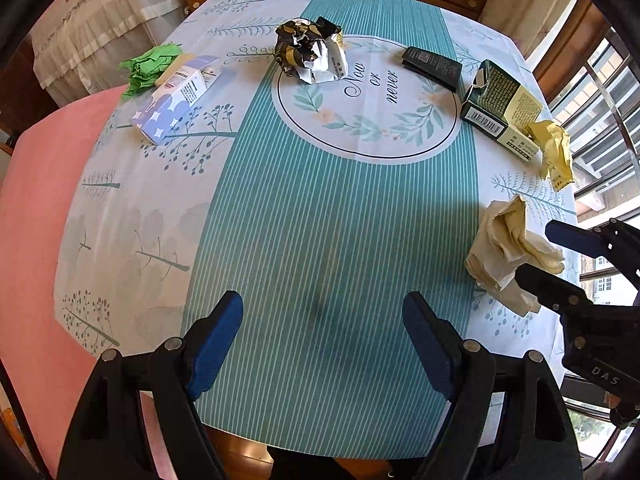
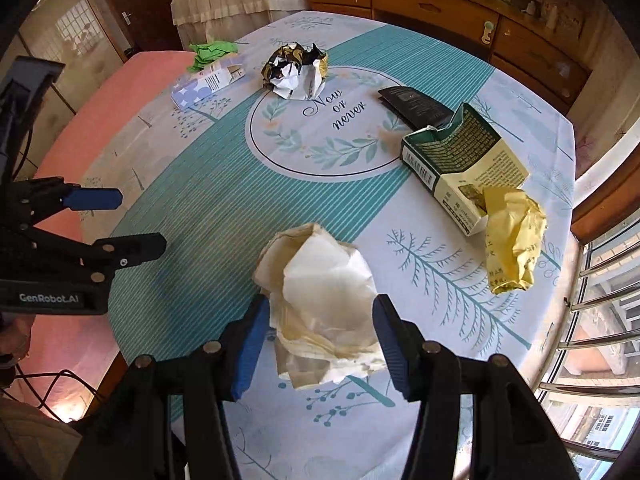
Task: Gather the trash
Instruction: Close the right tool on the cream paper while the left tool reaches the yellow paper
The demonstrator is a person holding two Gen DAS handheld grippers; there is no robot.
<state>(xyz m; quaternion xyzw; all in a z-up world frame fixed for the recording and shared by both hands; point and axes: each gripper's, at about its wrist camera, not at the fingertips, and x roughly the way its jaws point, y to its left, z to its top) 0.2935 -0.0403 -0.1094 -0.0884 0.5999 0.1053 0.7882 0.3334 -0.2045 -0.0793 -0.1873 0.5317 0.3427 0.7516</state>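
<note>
Right tongs [image 2: 320, 344] apart, straddling cream paper wad [image 2: 320, 300] | left tongs [image 1: 322, 340] apart, empty

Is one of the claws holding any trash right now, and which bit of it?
Nothing is held yet. The right gripper is open, its fingers either side of the crumpled cream paper on the table, not squeezing it. The left gripper is open and empty.

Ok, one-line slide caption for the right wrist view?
Right gripper, jaws open, straddles crumpled cream paper on the tablecloth.
</note>
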